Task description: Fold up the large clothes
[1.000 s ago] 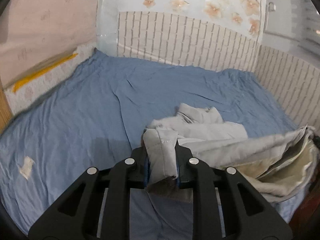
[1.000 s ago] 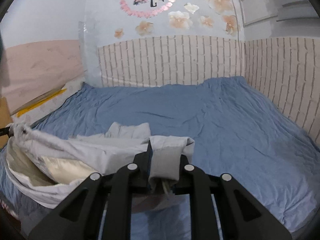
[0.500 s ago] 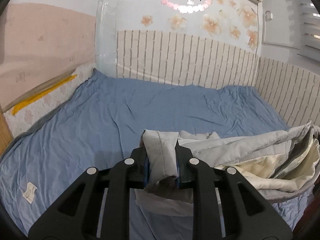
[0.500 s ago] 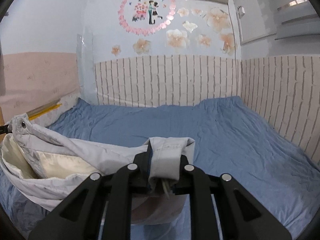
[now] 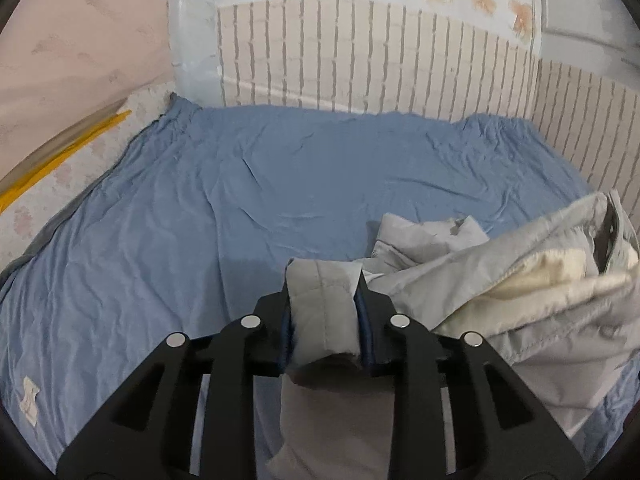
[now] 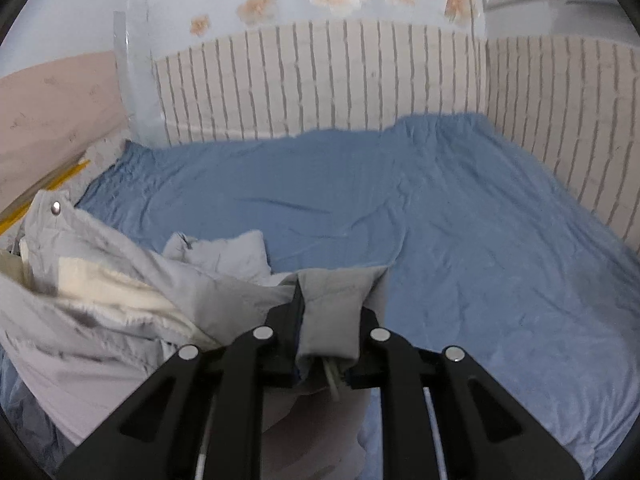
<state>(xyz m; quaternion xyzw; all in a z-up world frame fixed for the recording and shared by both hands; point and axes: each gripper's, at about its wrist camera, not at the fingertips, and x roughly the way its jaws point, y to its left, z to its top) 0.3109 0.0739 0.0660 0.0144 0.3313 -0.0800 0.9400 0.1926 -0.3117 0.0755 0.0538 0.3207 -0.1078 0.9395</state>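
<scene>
Since the earlier frames I see both grippers lower and closer to the blue sheet (image 5: 280, 184), the wall decorations sliding up out of view, and the jacket (image 5: 520, 280) settling nearer the bed. The left gripper (image 5: 325, 312) has just been widening its jaws a little, yet a folded grey edge of the jacket remains between its blue pads, filling the gap and touching both sides. The right gripper (image 6: 330, 320) stands nearly closed, clamped on another grey padded edge, with a thin cord hanging below the pinch.

From the left gripper, the bulk of the jacket spreads away to its right and slightly ahead; from the right gripper, the same bulk lies to its left. I count 1 jacket, 2 grippers, 1 sheet and 1 small white scrap (image 5: 29, 400) lying on the sheet far to the left of the left gripper.

The jacket is pale grey, quilted and puffy, with a cream lining (image 6: 112, 288) showing where it gapes open, and 1 metal snap (image 6: 56, 208) on a raised corner. It is rumpled, sagging between my 2 grips.
</scene>
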